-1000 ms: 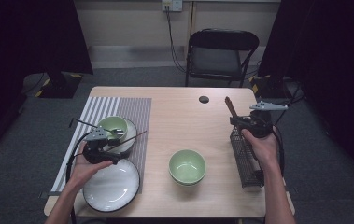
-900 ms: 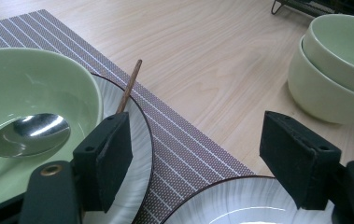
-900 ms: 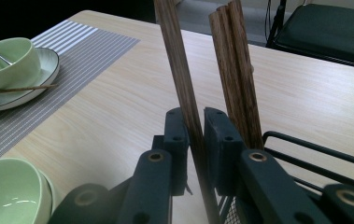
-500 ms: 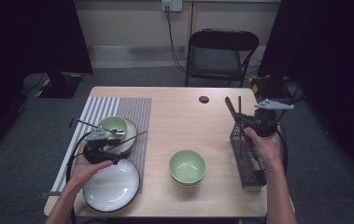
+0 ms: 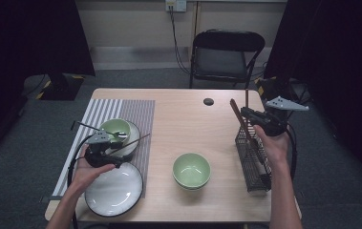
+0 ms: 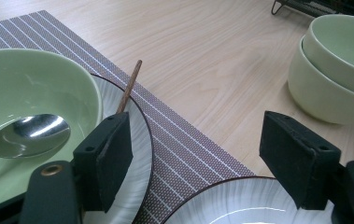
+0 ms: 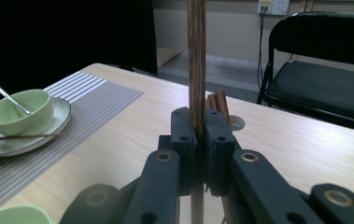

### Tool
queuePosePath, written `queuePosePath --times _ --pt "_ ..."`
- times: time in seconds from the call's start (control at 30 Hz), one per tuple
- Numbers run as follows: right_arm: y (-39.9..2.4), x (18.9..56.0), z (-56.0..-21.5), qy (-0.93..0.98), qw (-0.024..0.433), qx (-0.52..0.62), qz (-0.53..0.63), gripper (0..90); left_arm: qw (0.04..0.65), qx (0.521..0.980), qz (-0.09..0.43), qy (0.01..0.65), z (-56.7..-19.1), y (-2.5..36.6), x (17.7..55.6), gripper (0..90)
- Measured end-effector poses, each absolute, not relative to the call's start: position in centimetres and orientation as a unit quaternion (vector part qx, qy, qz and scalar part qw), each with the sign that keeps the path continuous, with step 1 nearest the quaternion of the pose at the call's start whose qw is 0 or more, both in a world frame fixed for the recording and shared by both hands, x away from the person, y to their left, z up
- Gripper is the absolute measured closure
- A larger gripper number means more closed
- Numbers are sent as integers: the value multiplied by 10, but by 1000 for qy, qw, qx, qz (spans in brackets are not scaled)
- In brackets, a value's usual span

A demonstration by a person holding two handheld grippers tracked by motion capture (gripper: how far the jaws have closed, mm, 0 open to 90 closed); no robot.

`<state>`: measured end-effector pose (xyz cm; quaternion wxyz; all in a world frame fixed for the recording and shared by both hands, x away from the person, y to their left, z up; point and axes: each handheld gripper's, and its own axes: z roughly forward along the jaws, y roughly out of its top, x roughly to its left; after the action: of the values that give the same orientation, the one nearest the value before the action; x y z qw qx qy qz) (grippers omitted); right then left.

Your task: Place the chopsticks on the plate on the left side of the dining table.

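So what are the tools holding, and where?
The right tool pinches an upright chopstick partway along it. The left tool is open, holding nothing.

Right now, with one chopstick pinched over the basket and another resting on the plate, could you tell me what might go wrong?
1. The right gripper pinches the chopstick low on its shaft, so the long upper part could pivot or slip as it moves.
2. More chopsticks stand close behind it in the wire basket; lifting could snag them.
3. A single chopstick rests on the plate rim beside the open left gripper; a nudge could roll it off.
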<state>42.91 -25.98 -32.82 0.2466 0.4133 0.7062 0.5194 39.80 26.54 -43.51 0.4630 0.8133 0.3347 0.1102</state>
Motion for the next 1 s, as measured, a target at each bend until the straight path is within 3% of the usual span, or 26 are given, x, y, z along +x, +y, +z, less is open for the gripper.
queuePosePath --times 1.0 --pt "-247 430 -280 689 276 378 554 853 472 810 122 327 -430 266 396 266"
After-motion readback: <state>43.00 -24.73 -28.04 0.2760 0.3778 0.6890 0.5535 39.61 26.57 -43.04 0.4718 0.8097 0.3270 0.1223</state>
